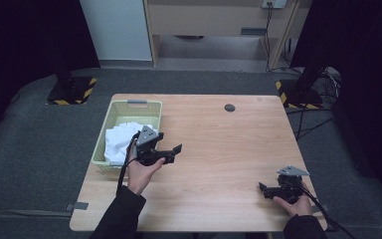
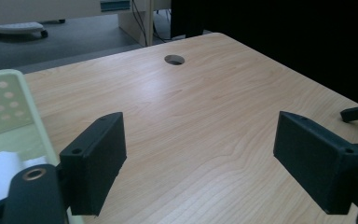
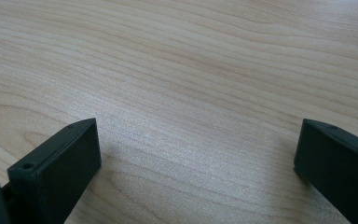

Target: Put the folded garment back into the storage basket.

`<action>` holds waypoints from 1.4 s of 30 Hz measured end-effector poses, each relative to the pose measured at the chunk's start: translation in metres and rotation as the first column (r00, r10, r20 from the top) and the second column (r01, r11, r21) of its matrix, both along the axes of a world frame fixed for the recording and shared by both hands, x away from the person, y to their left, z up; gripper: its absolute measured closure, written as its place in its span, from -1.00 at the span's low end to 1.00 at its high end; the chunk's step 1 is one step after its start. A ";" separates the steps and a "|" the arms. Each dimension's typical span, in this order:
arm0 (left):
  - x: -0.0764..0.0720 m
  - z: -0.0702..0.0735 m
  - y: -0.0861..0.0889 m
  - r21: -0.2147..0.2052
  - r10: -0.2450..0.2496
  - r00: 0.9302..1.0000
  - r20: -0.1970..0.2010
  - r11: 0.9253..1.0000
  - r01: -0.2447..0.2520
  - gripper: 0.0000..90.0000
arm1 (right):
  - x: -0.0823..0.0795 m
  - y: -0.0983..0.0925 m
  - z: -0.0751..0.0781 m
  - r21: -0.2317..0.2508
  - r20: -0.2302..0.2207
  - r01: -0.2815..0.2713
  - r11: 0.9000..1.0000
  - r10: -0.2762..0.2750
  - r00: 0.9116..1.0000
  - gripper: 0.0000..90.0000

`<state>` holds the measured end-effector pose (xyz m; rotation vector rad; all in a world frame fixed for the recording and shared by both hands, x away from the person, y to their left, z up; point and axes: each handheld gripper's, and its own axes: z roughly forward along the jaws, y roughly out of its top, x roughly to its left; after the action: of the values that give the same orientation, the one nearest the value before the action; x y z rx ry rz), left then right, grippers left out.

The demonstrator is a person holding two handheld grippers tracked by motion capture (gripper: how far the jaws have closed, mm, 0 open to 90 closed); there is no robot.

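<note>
Wooden table point(image 1: 219, 144), dark curtains around. My left gripper point(image 1: 175, 152), jaws wide and empty, sits just beside the basket point(image 1: 129, 105) holding white cloth point(image 1: 119, 139). My right gripper point(image 1: 262, 187), also spread empty, is well apart; left is nearer.

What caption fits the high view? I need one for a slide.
Person holds the open left gripper beside a green basket of white cloth; open right gripper rests low.
</note>
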<state>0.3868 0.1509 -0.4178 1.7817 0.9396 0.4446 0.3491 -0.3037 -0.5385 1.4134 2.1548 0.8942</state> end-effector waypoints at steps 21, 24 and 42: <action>-0.008 -0.013 -0.032 0.057 -0.098 0.995 -0.031 0.993 0.100 -0.64 | 0.000 0.000 0.000 0.000 0.000 0.000 1.000 0.000 1.000 -0.99; -0.010 -0.014 -0.036 0.058 -0.108 0.994 -0.034 0.992 0.110 -0.65 | 0.000 0.000 0.000 0.000 0.000 0.000 1.000 0.000 1.000 -0.99; -0.018 -0.029 -0.057 0.080 -0.163 0.983 -0.085 0.982 0.170 -0.65 | 0.000 0.000 0.000 0.000 0.000 0.000 1.000 0.000 1.000 -0.99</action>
<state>0.3690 0.0937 -0.4472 1.9521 0.8268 0.3147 0.3491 -0.3037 -0.5385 1.4136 2.1545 0.8942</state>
